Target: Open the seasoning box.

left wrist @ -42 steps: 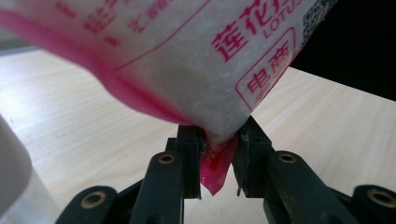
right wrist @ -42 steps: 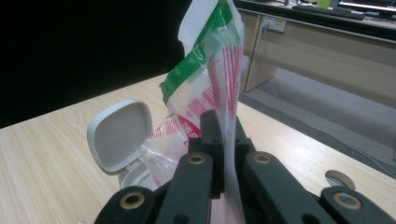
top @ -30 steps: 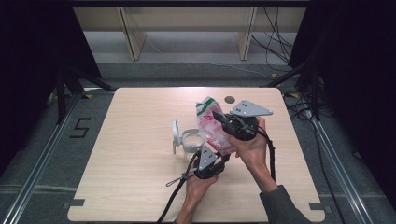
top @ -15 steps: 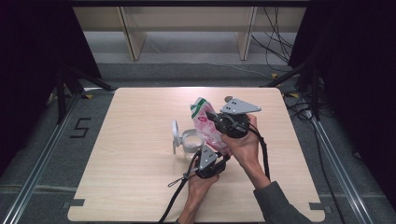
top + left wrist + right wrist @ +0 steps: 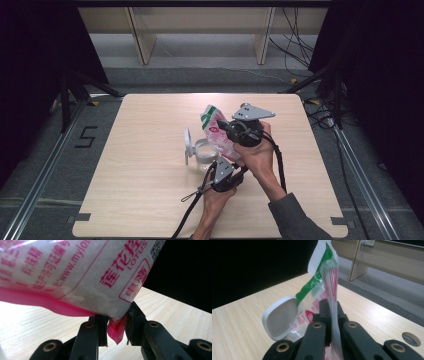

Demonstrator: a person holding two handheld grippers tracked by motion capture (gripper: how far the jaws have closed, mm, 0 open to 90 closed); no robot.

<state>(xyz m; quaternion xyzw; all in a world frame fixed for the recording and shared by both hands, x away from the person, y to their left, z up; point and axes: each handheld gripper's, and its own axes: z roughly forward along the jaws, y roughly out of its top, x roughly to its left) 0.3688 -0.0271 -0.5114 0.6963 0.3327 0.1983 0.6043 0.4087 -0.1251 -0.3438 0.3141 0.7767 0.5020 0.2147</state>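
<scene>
Two hand-held grippers grasp one pink-and-white plastic bag [image 5: 216,131] above the middle of the wooden surface [image 5: 150,200]. The right hand-held gripper [image 5: 231,131] is clamped on the bag's side edge; in the right gripper view the thin film [image 5: 331,290] runs up between its closed jaws, with the green-striped top of the bag rising beyond them. The left hand-held gripper [image 5: 216,167] sits lower and nearer the person, pinching the bag's bottom corner from below; in the left gripper view that pink corner [image 5: 116,333] hangs down between the jaws while the bag's white granular filling bulges just above them. The bag is held tilted, top toward the far side of the surface. Just beside it, to the left in the high view, stands a clear round container [image 5: 204,150] with a white flip lid [image 5: 187,145] swung open.
</scene>
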